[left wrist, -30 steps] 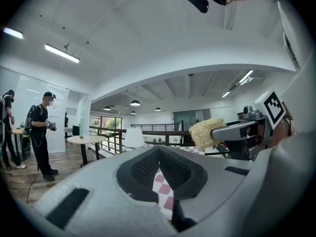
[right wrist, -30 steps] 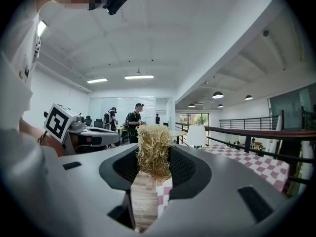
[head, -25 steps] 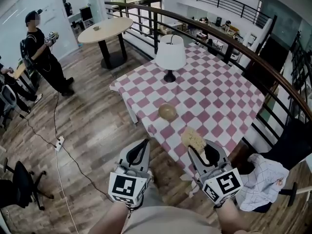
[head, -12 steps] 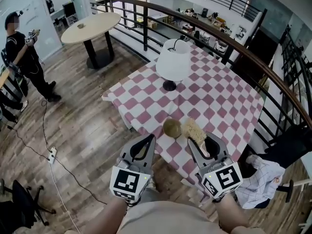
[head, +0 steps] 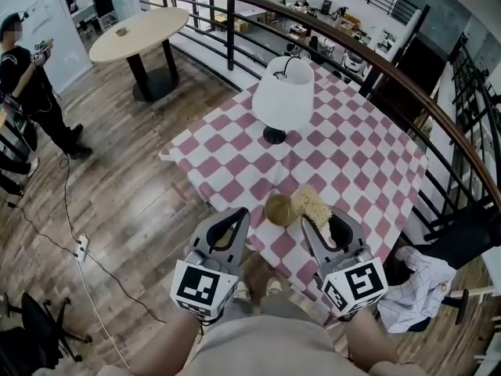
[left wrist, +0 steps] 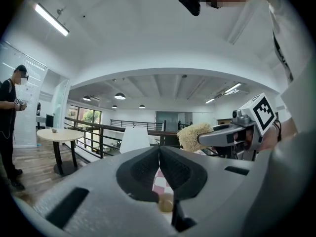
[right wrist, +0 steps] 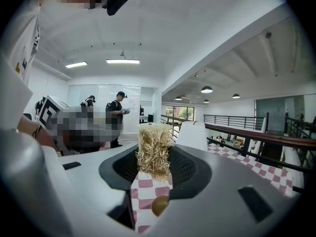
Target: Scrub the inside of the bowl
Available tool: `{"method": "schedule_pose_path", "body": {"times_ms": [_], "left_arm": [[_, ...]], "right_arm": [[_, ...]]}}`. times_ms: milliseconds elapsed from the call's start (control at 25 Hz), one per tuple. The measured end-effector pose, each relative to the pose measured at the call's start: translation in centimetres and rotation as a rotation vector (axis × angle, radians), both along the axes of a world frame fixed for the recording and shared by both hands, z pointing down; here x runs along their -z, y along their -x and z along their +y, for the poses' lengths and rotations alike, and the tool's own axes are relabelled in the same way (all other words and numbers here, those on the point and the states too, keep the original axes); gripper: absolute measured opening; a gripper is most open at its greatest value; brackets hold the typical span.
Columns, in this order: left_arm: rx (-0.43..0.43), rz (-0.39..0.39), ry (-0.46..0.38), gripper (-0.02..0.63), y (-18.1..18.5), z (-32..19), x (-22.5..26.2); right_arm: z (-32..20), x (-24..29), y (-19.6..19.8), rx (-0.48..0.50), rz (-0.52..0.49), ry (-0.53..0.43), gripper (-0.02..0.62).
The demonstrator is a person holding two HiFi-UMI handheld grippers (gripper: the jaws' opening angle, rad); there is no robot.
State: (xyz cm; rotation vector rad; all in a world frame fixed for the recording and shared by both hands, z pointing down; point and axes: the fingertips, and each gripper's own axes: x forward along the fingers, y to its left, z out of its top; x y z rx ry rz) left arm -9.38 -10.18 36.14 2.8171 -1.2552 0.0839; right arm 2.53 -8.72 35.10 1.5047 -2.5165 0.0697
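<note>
The bowl (head: pixel 279 209) sits near the desk (head: pixel 368 155) edge. The right gripper (head: pixel 319 224) pinches a fibrous scrubber (head: pixel 311 202); the left gripper (head: pixel 239 215) is pressed together, empty. The bowl appears light, rigid and likely to slide; steady it at the rim.

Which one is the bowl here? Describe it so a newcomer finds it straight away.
Find the pink-and-white checked table with a white lamp on it. At its near edge, low in the head view, sits the bowl: small, round, olive-brown. Its smooth dark surface sets it apart from the pale, fibrous scrubber beside it.
</note>
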Motion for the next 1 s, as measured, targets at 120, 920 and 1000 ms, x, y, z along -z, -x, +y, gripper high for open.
{"method": "schedule_pose_path", "body": {"times_ms": [120,920,1000], "left_arm": [[0.018,-0.015,0.034,0.015,-0.7,-0.6,-0.8],[-0.037,-0.094,0.354,0.112,-6.3,-6.4,-15.0],[-0.047,-0.126,0.398,0.112,-6.8,-7.0,-17.4]], "right_arm": [[-0.9,-0.4,-0.6,0.014,-0.011,0.008,0.153],[-6.0,-10.0,-3.2,0.04,-0.028,0.193,0.153],[-6.4,-11.4,-3.4,0.038,-0.028,0.213,0.153]]}}
